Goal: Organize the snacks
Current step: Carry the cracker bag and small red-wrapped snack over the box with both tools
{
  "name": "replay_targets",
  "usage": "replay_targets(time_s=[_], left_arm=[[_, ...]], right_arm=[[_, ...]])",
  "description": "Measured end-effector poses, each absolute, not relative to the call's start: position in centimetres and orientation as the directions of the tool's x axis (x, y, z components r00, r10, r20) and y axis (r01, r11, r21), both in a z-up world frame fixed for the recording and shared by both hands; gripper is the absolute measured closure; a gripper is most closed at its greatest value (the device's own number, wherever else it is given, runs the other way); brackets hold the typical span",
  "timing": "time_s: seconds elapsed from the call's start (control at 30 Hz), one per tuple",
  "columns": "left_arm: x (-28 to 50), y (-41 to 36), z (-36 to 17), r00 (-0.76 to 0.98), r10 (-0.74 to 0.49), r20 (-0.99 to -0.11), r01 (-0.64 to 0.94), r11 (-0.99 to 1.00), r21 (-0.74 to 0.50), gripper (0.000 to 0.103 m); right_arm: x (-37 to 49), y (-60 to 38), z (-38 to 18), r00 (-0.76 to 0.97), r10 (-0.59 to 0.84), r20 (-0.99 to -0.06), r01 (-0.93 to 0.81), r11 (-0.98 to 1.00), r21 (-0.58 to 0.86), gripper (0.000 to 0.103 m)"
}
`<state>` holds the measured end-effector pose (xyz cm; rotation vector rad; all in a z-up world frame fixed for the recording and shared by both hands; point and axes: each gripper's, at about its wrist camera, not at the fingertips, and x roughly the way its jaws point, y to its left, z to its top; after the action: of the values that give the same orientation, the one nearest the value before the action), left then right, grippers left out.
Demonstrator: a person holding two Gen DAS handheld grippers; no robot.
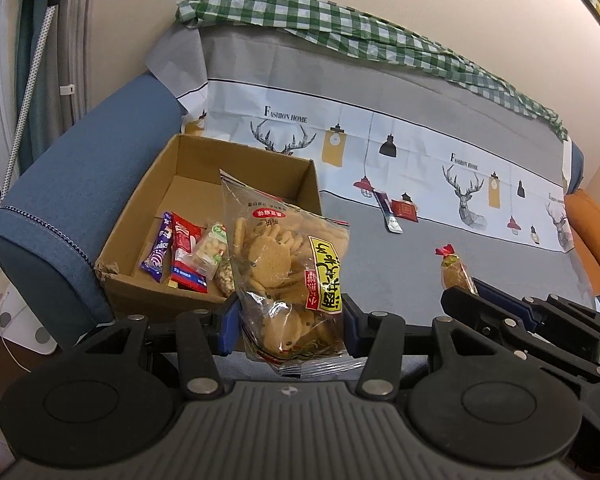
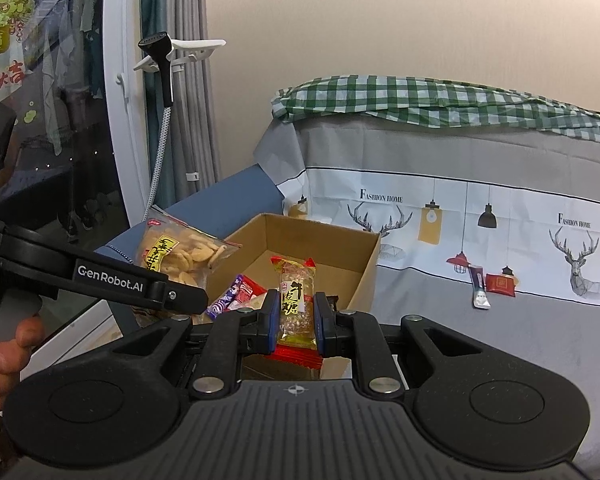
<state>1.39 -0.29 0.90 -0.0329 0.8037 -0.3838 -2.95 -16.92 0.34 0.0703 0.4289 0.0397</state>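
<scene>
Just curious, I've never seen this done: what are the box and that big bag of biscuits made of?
The box looks like plain brown corrugated cardboard, matte, with a frayed corner. The biscuit bag seems to be thin clear plastic film, glossy and crinkled, since the biscuits show through it.

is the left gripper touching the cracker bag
Touching: the left wrist view shows the left gripper with both blue pads pressed against the sides of the cracker bag.

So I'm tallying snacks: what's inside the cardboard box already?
Inside the cardboard box: a purple packet, a red packet and a pale snack pack. The held biscuit bag covers its right side.
</scene>
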Motion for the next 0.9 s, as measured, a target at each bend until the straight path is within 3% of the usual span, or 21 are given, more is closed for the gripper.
replay_targets(time_s=[0.9], left_arm=[[11.7, 3.6, -0.2, 0.662, -0.260, -0.703, 0.205, 0.965, -0.165, 0.049]], right_arm=[[6.0, -16.7, -1.6, 0.868, 0.065, -0.493, -0.025, 0.996, 0.088, 0.085]])
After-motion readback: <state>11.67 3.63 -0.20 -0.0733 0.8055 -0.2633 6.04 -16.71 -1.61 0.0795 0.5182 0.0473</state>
